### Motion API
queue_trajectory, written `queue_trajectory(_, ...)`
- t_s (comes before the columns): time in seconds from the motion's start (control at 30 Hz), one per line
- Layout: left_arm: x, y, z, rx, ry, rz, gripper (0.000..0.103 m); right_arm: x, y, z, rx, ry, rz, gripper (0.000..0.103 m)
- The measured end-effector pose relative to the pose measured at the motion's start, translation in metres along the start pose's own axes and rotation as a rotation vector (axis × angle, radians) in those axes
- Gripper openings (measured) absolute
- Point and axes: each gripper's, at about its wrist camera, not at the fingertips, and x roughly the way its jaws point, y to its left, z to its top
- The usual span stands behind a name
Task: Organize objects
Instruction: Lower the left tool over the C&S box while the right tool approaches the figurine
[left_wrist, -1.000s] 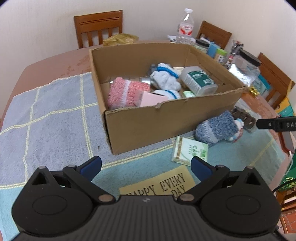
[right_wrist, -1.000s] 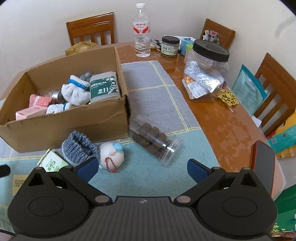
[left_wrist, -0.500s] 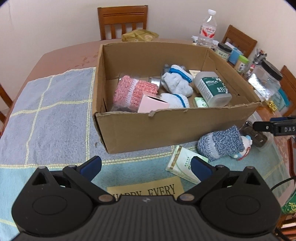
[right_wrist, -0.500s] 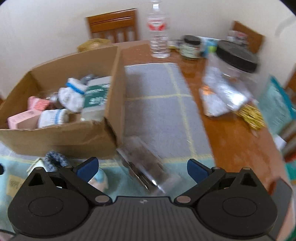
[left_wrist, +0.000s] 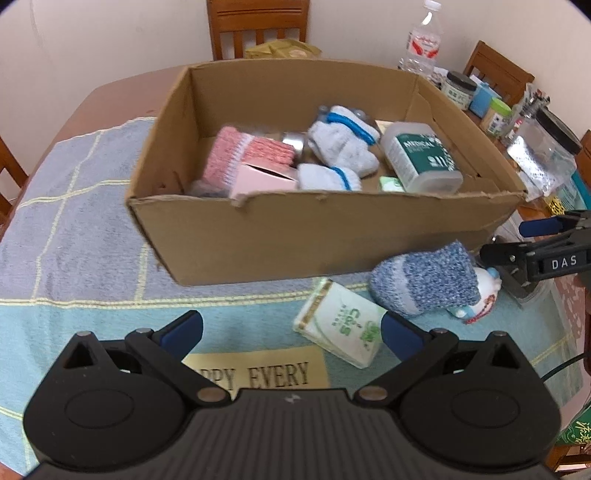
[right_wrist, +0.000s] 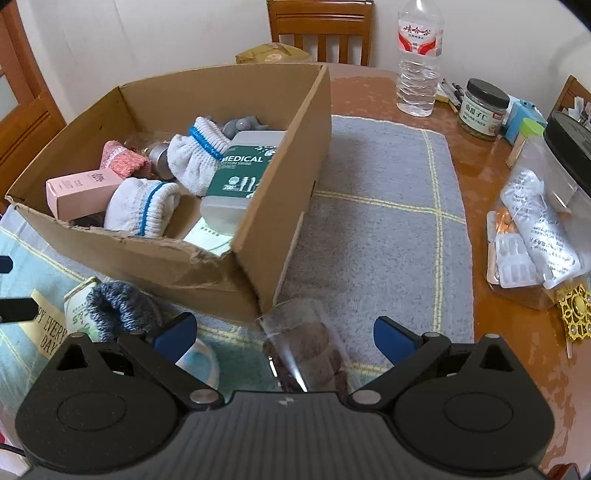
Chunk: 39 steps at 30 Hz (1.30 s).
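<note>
The left gripper (left_wrist: 291, 326) hangs with jaws wide, holding nothing, above the green packet (left_wrist: 341, 324). The right gripper (right_wrist: 284, 334) has jaws wide around the clear jar (right_wrist: 304, 347), not touching it

Both grippers are wide open, left gripper (left_wrist: 291, 326) and right gripper (right_wrist: 284, 332) hovering low, holding nothing.

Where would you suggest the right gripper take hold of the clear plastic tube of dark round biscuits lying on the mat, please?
Grip the clear plastic tube of dark round biscuits across its round middle, coming down from above. It lies on its side, pointing away between the open right gripper fingers, so they can straddle its curved walls. Its far end sits close to the cardboard box corner, so an end-on approach looks cramped.
</note>
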Motion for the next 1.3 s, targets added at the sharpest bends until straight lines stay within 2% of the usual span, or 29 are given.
queue_trajectory(0.13, 0.005, -0.01, 0.0, 0.026, 0.004, -0.011, 0.102, -0.009, -0.003, -0.005, 0.012, -0.008, -0.028, 0.103)
queue_trajectory(0.5, 0.038, -0.026, -0.01, 0.185, 0.009, -0.041, 0.102, -0.04, 0.005, -0.019, 0.044, -0.064, -0.001, 0.103)
queue_trajectory(0.67, 0.05, -0.029, -0.01, 0.245, 0.002, 0.0, 0.102, -0.046, 0.016, -0.026, 0.027, -0.069, 0.016, 0.103)
queue_trajectory(0.9, 0.052, -0.007, -0.011, 0.178, 0.013, 0.016, 0.102, -0.052, 0.042, -0.033, -0.051, -0.079, 0.062, 0.103)
queue_trajectory(1.13, 0.046, 0.017, -0.015, 0.125, 0.028, 0.057, 0.102, -0.036, 0.073, -0.035, -0.151, -0.062, 0.084, 0.103)
queue_trajectory(1.3, 0.044, 0.024, -0.017, 0.108, 0.039, 0.051, 0.102, -0.018, 0.091, -0.028, -0.238, -0.075, 0.058, 0.103)
